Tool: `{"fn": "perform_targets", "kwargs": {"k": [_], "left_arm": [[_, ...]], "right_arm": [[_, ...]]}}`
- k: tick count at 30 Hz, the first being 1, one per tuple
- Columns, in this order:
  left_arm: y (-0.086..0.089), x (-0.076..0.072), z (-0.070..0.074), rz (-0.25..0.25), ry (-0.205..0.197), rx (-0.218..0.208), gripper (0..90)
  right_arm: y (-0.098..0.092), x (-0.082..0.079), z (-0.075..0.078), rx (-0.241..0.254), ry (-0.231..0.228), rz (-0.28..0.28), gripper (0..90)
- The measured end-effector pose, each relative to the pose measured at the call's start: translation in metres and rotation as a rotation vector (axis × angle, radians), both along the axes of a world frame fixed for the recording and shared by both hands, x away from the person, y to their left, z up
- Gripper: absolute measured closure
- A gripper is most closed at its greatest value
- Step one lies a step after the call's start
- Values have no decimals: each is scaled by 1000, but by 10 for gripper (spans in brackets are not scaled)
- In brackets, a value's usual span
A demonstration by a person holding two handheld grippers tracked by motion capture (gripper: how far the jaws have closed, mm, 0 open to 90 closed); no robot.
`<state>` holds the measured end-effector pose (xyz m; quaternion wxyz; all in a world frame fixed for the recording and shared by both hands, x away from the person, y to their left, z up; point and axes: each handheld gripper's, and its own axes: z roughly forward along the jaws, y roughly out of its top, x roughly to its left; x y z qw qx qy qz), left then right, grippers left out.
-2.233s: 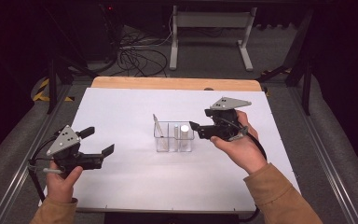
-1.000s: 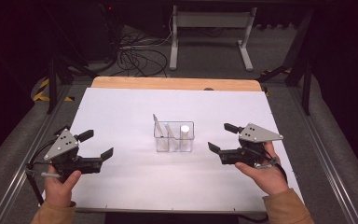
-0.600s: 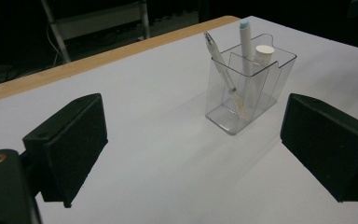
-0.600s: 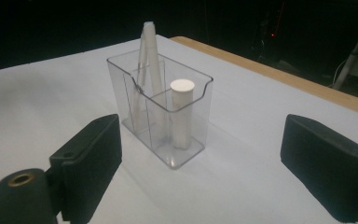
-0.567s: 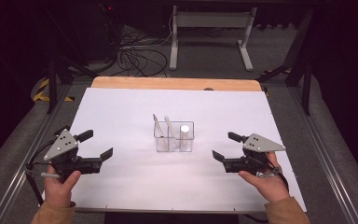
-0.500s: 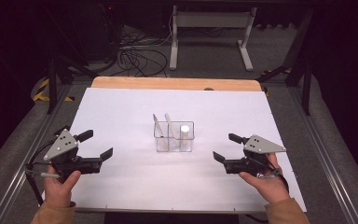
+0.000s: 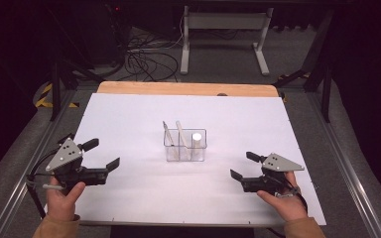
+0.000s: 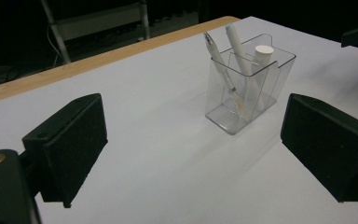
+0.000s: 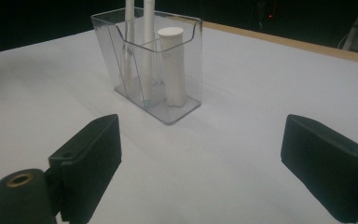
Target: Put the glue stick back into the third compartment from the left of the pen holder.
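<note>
Clear plastic, a small divided pen holder (image 7: pixel 185 145) is standing upright near the middle of the white-covered counter (image 7: pixel 129 114), well apart from both hands. Inside it, two slim pens (image 8: pixel 219 58) are leaning toward one end, and a stubby white cylinder (image 9: pixel 172 65), perhaps a glue stick or marker, is standing in the end compartment.

The left gripper (image 7: pixel 101 153) is hovering low at the near left of the counter, jaws spread wide with nothing between them. The right gripper (image 7: pixel 243 166) is resting low at the near right, jaws likewise spread and empty. Both are aiming toward the holder.

The loading looks finished, so the step in hand seems to be parking the hands. Doing this well means keeping both grippers low, clear of the light holder, since a nudge would likely tip it.
</note>
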<state>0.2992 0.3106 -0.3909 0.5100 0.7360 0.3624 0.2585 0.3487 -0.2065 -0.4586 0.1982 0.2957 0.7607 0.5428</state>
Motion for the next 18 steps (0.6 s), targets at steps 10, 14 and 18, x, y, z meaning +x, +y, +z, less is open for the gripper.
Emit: {"fn": "perform_targets", "kwargs": {"k": [10, 14, 18], "left_arm": [[-2, 0, -2, -9, -1, 10, 75], [-2, -1, -3, -12, -2, 14, 75], [-2, -2, -3, -12, -6, 11, 75]], "right_arm": [[-3, 1, -3, -6, 18, -23, 127], [-4, 1, -2, -4, 16, -22, 148], [-6, 1, 1, 14, 17, -23, 173]]}}
